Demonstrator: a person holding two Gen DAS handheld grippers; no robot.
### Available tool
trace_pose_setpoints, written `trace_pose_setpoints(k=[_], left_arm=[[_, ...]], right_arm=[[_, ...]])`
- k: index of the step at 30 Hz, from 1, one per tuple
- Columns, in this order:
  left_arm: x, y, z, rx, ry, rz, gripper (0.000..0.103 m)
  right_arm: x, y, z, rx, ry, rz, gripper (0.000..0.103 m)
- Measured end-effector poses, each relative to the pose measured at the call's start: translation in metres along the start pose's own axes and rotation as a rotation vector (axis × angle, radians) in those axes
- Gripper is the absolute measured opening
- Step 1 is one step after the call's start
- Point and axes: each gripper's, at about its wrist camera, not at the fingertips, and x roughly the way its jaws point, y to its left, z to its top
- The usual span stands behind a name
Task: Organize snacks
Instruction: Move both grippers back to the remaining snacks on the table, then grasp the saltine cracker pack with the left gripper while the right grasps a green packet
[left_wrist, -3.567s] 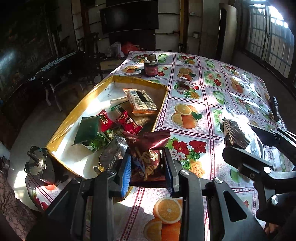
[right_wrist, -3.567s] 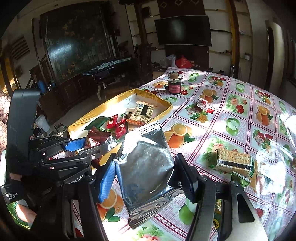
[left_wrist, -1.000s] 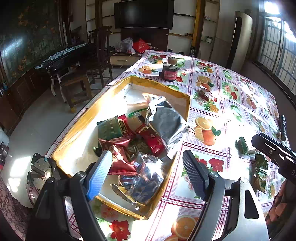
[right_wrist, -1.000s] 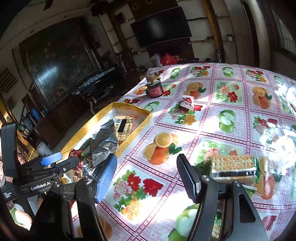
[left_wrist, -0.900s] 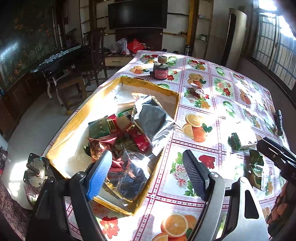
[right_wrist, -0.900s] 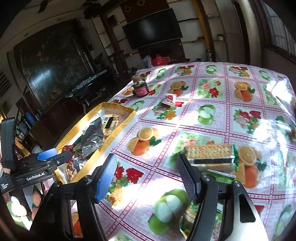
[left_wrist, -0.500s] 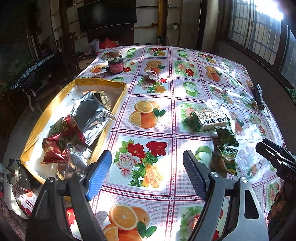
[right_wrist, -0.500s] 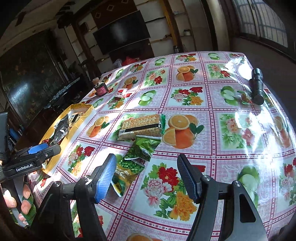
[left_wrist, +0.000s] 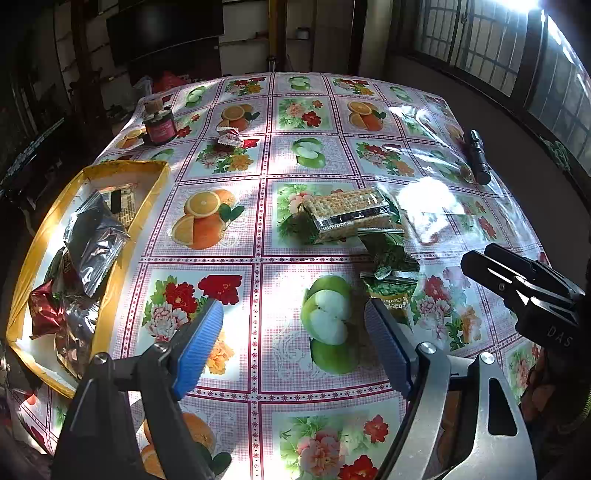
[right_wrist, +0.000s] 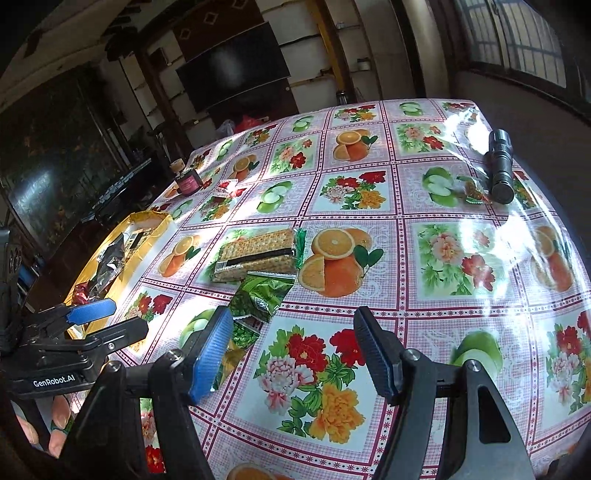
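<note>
We hold the left gripper above the fruit-print tablecloth with its blue-padded jaws wide apart and nothing between them; the right gripper hangs the same way, jaws spread and empty. Taking the clear-wrapped cracker pack as our landmark: it lies flat on the cloth ahead of both grippers, and two green snack packets touch its near edge, one green packet overlapping the second green packet, which sits just beside the left gripper's right fingertip. Well to the left of the crackers sits the yellow-rimmed tray, holding a silver foil bag, a dark red packet and another cracker pack, mostly hidden. Far beyond the crackers, toward the table's back-left corner, stands a dark jar with a pink label, with a small red-and-white wrapped sweet near it. Off to the right of the crackers, near the table edge, lies a black flashlight.
</note>
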Motion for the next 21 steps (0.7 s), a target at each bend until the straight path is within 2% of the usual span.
trace_pose_setpoints(k=[8, 13, 14, 15, 21], left_arm=[[0.025, 0.004, 0.037, 0.076, 0.003, 0.058, 0.079], [0.037, 0.01, 0.06, 0.128, 0.009, 0.044, 0.079], [0.041, 0.01, 0.064, 0.145, 0.017, 0.036, 0.079], [0.045, 0.008, 0.067, 0.166, 0.026, 0.029, 0.079], [0.066, -0.023, 0.079, 0.329, 0.051, -0.042, 0.079]], right_arm=[[0.043, 0.02, 0.012, -0.059, 0.081, 0.003, 0.068], [0.077, 0.033, 0.017, -0.093, 0.137, 0.0, 0.067], [0.083, 0.034, 0.017, -0.101, 0.151, -0.009, 0.057], [0.088, 0.034, 0.017, -0.11, 0.167, -0.021, 0.036], [0.07, 0.003, 0.016, -0.058, 0.137, -0.063, 0.033]])
